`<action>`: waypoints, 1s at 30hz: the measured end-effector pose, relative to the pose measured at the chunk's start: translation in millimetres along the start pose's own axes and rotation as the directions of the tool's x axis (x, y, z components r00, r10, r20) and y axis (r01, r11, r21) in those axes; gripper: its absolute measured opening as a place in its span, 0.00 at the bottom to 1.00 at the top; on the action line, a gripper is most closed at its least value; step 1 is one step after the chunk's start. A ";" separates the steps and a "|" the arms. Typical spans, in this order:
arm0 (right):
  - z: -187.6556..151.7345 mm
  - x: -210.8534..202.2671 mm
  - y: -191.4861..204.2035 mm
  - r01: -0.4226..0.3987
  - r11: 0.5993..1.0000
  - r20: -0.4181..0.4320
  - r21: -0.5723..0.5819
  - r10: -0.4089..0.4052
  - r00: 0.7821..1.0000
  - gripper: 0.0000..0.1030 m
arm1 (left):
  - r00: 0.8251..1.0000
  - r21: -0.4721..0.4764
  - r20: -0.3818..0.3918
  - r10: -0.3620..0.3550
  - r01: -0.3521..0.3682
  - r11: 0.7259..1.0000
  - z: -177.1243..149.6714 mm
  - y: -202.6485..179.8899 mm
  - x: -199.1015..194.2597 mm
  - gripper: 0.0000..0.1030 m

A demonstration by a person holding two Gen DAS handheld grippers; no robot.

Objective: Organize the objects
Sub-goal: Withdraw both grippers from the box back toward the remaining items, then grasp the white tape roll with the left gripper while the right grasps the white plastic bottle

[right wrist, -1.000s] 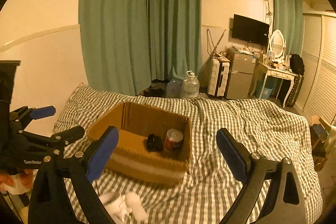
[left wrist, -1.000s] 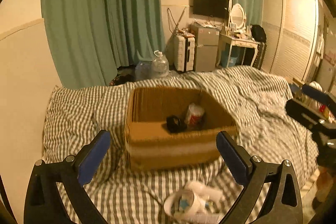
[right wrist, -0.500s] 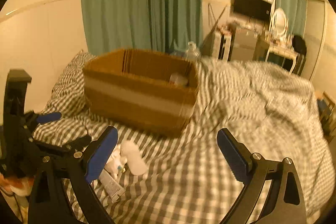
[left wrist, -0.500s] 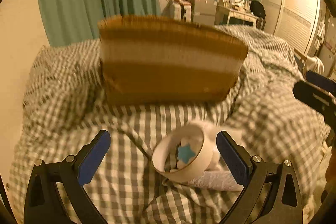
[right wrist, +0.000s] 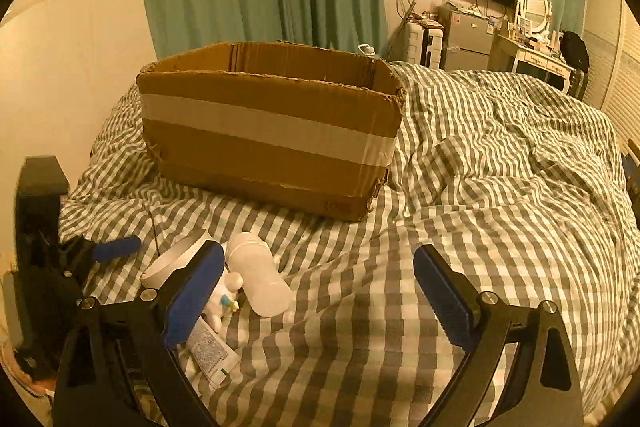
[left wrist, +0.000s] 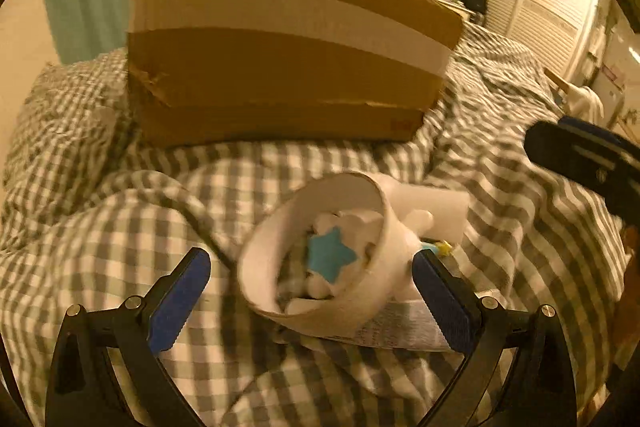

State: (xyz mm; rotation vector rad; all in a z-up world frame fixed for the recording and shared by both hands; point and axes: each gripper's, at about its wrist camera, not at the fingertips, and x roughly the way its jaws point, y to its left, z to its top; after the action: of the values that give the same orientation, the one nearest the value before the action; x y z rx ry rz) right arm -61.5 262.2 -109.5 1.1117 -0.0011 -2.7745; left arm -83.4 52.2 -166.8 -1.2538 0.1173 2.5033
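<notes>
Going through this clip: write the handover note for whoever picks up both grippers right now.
Left gripper: open, low over the white ring, not closed on it.
Right gripper: open, empty, above the checked bedding.
Cardboard box sits on the bed behind the pile; its inside is not visible now.
Still loose on the bedding: ring, white bottle, small white figure, printed tube.
Left: grasp each and put it in the box.

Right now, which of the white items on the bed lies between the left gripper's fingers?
The white ring-shaped holder with the blue star inside; the white bottle lies beside it.
</notes>
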 end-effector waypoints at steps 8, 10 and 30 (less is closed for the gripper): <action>-2.9 2.9 -3.9 -0.011 0.999 -0.004 0.030 0.011 1.000 0.93 | 0.999 0.010 -0.005 -0.039 0.039 0.999 -6.4 -0.3 3.7 0.90; -3.5 5.0 -3.0 -0.007 1.000 -0.011 0.028 0.007 1.000 0.93 | 0.999 0.009 -0.003 -0.053 0.053 0.999 -6.1 2.6 -1.1 0.80; -6.9 11.2 5.7 0.013 1.000 -0.032 -0.010 -0.013 0.999 0.93 | 0.996 -0.061 0.044 -0.073 0.075 0.995 -2.4 34.8 -46.1 0.59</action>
State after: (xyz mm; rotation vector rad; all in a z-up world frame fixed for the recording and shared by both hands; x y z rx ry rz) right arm -64.0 255.4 -121.9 1.1580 0.0228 -2.7646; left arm -67.7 6.9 -134.5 -1.2066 -0.0179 2.4852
